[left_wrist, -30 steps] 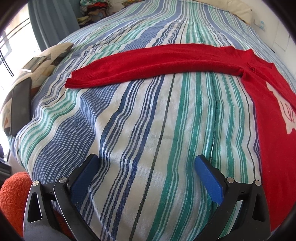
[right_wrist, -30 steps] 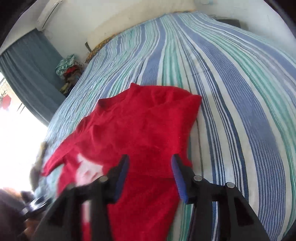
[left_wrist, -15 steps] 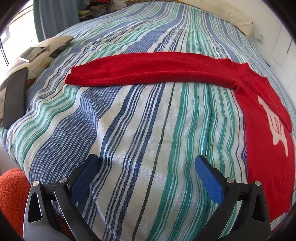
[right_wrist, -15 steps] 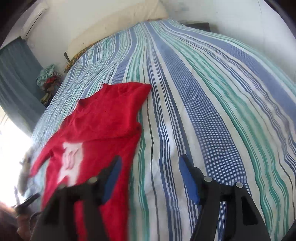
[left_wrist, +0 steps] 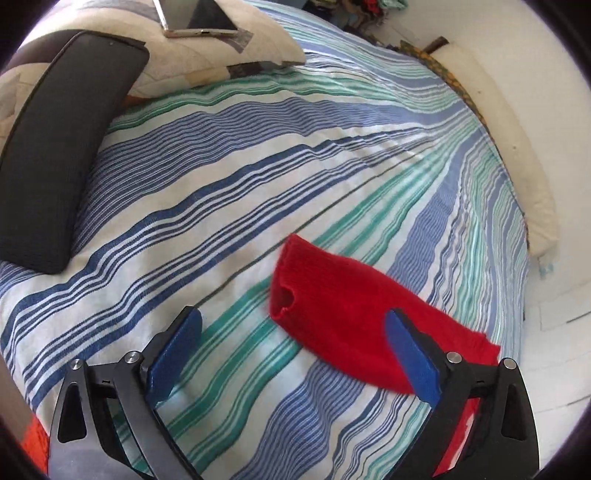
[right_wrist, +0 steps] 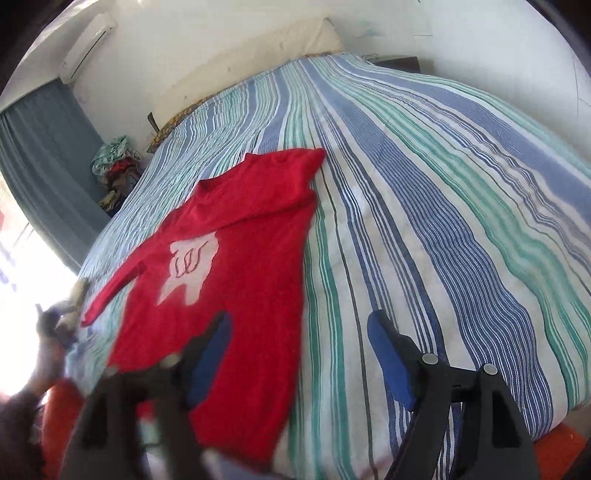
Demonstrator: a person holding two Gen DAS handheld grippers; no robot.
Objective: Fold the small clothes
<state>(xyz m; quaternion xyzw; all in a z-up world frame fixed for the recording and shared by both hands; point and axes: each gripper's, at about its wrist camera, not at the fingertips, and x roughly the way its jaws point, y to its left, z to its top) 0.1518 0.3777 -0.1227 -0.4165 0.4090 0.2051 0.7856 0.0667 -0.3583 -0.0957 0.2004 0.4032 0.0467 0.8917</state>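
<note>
A small red sweater (right_wrist: 240, 266) with a white motif lies flat on the striped bedspread (right_wrist: 424, 206). Its right sleeve is folded across the chest; its left sleeve (right_wrist: 110, 291) stretches out to the left. In the left wrist view the cuff end of that sleeve (left_wrist: 332, 299) lies just ahead of my left gripper (left_wrist: 295, 358), which is open and empty above it. My right gripper (right_wrist: 299, 362) is open and empty, hovering over the sweater's lower right edge.
A black cushion (left_wrist: 55, 147) and a patterned pillow with a tablet (left_wrist: 199, 22) lie at the bed's left side. A cream pillow (left_wrist: 517, 158) lines the wall. A clothes pile (right_wrist: 114, 166) sits by the blue curtain (right_wrist: 48, 158). Something orange (right_wrist: 561, 454) sits below the bed edge.
My left gripper has swung left and come close to the sleeve's cuff. My right gripper has drifted so the sweater's body lies further under its left finger. Both stay open.
</note>
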